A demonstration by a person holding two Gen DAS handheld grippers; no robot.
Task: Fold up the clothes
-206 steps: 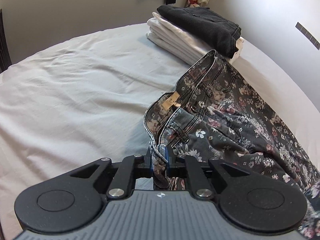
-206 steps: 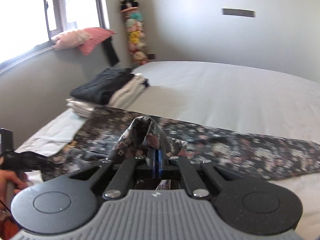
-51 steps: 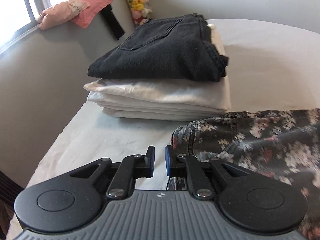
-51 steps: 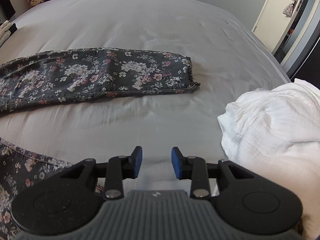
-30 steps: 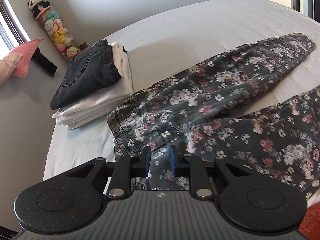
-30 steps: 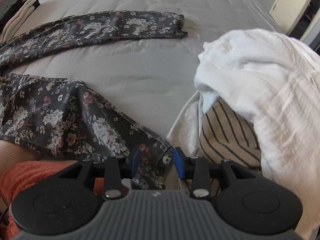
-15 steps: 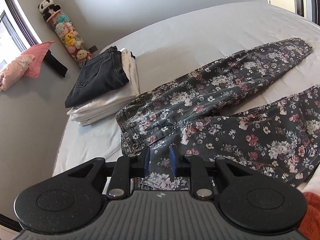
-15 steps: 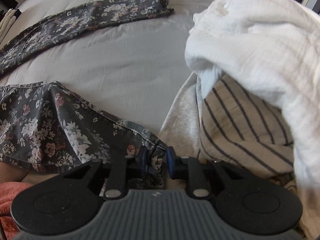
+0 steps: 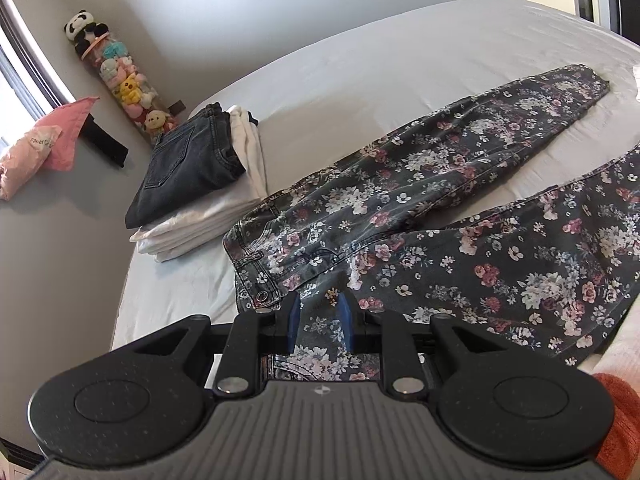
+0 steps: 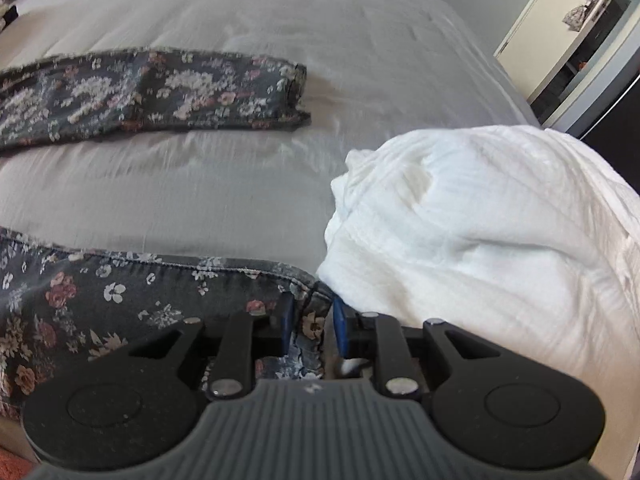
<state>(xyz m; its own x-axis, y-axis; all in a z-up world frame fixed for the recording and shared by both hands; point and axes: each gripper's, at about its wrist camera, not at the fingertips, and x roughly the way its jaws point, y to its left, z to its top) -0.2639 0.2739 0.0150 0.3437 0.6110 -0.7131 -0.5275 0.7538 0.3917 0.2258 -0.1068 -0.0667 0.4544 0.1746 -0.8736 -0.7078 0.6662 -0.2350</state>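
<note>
Left gripper [image 9: 318, 322]: jaws narrow, clamped on the waist of the dark grey floral-print denim trousers [image 9: 460, 216]. Right gripper [image 10: 309, 326]: jaws have just closed onto the near leg's hem. Trousers lie spread on the pale grey bed sheet [image 10: 248, 196]; crumpled white textured garment [image 10: 480, 232] just beside the right gripper

Dark grey trousers [image 9: 440, 208] with pink-white floral print on pale grey bed sheet [image 9: 360, 64]; beside them, black jeans [image 9: 188, 168] atop white folded stack [image 9: 208, 220].

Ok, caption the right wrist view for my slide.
Right gripper pinches the hem of the floral trousers beside a white crumpled garment on the bed.
</note>
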